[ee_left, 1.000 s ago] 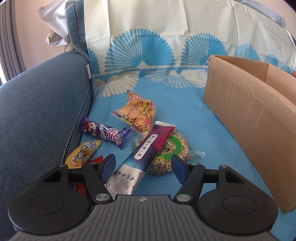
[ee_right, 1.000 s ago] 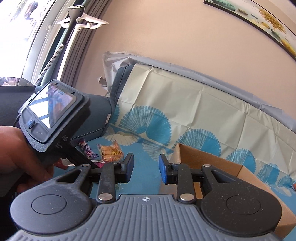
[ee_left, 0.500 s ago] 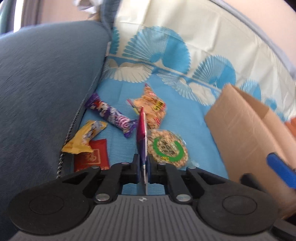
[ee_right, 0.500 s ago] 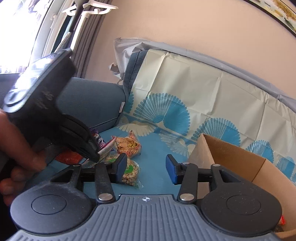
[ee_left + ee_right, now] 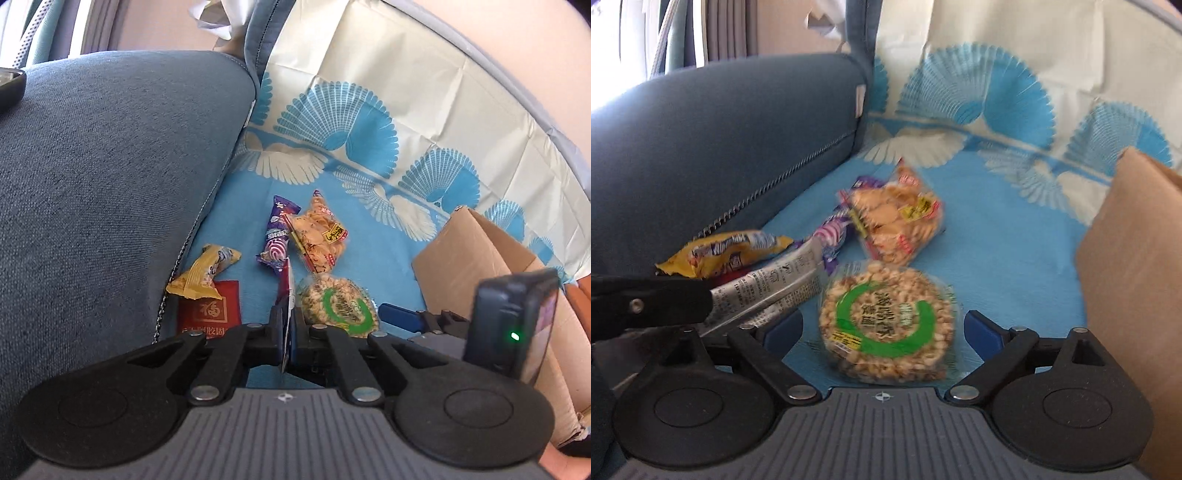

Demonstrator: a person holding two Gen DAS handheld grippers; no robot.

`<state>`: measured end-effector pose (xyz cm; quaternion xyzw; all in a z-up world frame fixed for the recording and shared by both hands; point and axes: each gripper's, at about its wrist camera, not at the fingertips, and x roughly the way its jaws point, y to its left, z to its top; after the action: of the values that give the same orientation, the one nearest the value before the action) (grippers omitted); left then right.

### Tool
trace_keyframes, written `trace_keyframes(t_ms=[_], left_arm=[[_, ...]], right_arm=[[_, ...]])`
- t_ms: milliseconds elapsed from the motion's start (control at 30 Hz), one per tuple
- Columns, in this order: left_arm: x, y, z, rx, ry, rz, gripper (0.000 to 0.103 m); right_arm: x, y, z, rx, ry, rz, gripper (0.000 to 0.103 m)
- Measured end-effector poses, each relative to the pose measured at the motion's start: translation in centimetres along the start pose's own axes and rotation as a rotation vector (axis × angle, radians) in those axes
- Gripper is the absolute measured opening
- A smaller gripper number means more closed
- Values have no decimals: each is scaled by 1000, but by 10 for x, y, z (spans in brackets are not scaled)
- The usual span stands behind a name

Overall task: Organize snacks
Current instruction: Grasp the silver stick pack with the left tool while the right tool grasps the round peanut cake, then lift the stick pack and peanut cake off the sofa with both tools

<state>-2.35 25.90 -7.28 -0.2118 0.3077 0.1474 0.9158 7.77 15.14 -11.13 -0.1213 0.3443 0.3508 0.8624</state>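
Observation:
My left gripper [image 5: 287,330] is shut on a long silver-and-purple snack packet [image 5: 286,295], held edge-on; in the right wrist view that packet [image 5: 768,288] shows its silver printed back. My right gripper [image 5: 882,332] hangs low over the sofa seat, its jaws opening wide on either side of a round peanut cake pack with a green ring [image 5: 886,321], not pressing on it. Further back lie an orange cracker bag [image 5: 894,221], a purple candy wrapper [image 5: 277,236], a yellow packet [image 5: 203,273] and a red sachet [image 5: 208,312].
A cardboard box [image 5: 480,251] stands at the right on the blue patterned sofa cover [image 5: 369,258]. The blue-grey sofa arm [image 5: 92,184] rises at the left. The right hand's device [image 5: 513,325] shows beside my left gripper.
The left gripper closed on the long packet and lifted it on edge, rolling as it went. The right gripper swung down to the seat and opened around the peanut pack.

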Motion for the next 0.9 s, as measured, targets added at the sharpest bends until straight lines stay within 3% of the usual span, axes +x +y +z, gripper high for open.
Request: trace_keyframes(t_ms=[100,400,633,800,900], left_arm=[[-1,1,-1,2,5,-10,3],[-11,2,-3,-14,25,-43,3],[-24,-1,-5,-7,28,-66,3],[-22,-3,-9,-6,136,-143,2],[-22,-4,-13,-10,189,-173,1]], right_arm=[[6,-6,1,25,36,7,83],[-61,-10,-19,-3,38,-15,82],[-144,-1,-68,-108,67,149,82],[-167,14,-100,-225,49,163,82],[-160,7,-104,-154,61,142,82]])
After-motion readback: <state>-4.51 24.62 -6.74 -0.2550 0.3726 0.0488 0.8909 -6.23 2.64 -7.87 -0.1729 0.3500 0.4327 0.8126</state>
